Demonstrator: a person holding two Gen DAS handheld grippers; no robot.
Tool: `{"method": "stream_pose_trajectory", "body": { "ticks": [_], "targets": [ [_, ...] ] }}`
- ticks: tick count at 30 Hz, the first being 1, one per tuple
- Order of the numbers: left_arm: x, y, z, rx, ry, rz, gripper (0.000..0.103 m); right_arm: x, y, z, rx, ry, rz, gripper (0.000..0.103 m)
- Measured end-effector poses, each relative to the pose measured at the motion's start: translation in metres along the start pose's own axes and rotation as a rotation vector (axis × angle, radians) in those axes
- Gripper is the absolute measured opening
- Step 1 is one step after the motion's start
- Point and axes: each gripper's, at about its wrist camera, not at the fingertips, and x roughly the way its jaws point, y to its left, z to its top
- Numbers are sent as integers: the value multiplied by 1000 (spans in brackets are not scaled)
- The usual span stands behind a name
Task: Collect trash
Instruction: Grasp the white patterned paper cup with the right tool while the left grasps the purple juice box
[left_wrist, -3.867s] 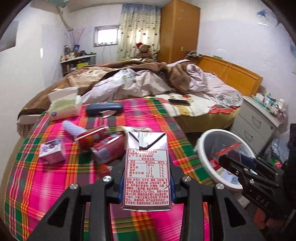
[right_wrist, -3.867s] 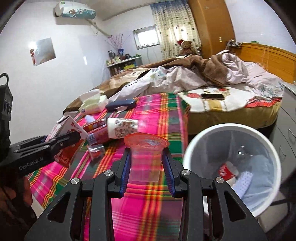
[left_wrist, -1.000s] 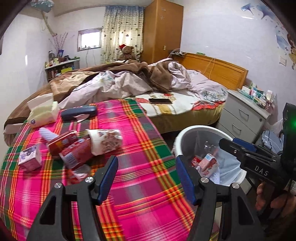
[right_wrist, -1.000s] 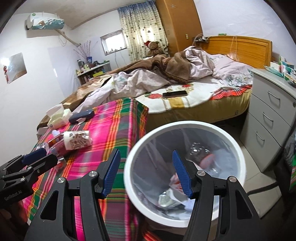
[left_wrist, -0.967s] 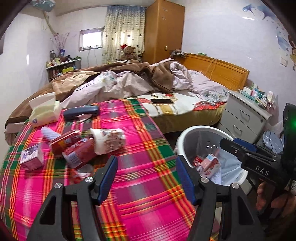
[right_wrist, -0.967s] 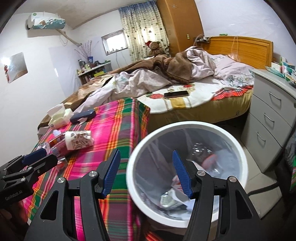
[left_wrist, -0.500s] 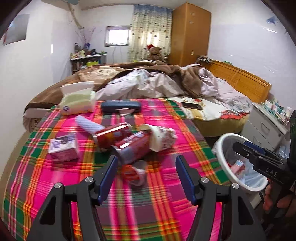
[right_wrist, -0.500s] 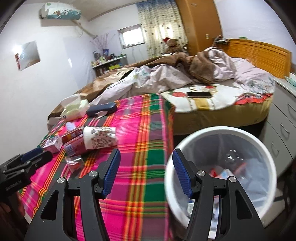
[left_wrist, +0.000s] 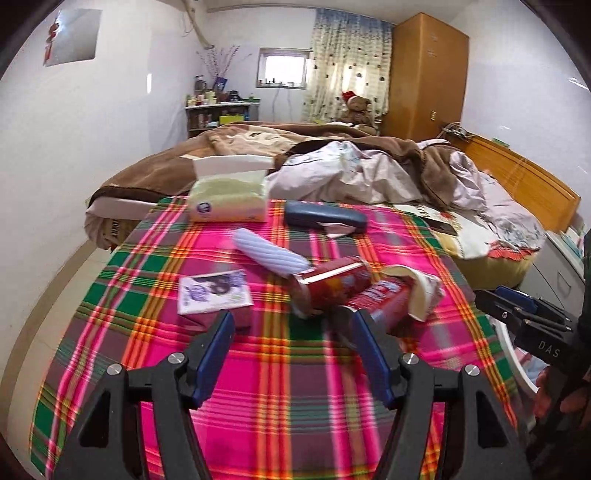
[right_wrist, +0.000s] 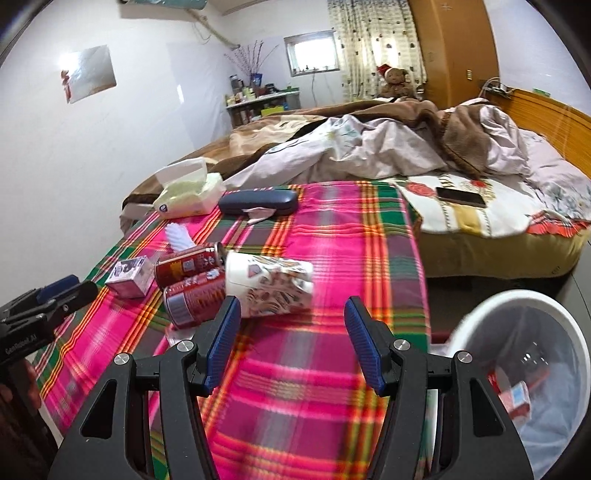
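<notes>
- One bed (right_wrist: 480, 155), heaped with rumpled brown and pale bedding, fills the back of the room; one dark phone (right_wrist: 460, 196) lies on its sheet.
- One plaid cloth (right_wrist: 332, 369) in pink, green and orange covers the near surface.
- One white trash bin (right_wrist: 476, 317) stands to the right of the cloth, with wrappers and a small carton inside.
- Two grippers: the left gripper (left_wrist: 291, 341) and the right gripper (right_wrist: 291, 325) both hover above the cloth, jaws apart, nothing between them. The left jaws have just been widening.
- One tissue box (right_wrist: 186, 195) and one dark glasses case (right_wrist: 258, 201) sit at the cloth's far edge.
- Trash clustered mid-cloth: one patterned paper cup (right_wrist: 269, 284) on its side, two red cans (right_wrist: 186, 264) touching it, one small purple carton (right_wrist: 129, 277), one white ribbed bottle (right_wrist: 179, 234).
</notes>
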Motion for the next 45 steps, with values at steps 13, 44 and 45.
{"method": "stream_pose_trajectory", "body": {
  "ticks": [13, 44, 45],
  "targets": [
    [45, 46, 9, -60, 74, 46, 74, 45, 20, 18, -11, 57, -10, 64],
    [85, 27, -2, -54, 213, -120, 78, 54, -5, 9, 52, 119, -133, 40],
    [84, 23, -4, -43, 219, -132, 78, 54, -7, 8, 60, 119, -133, 38]
  ]
}}
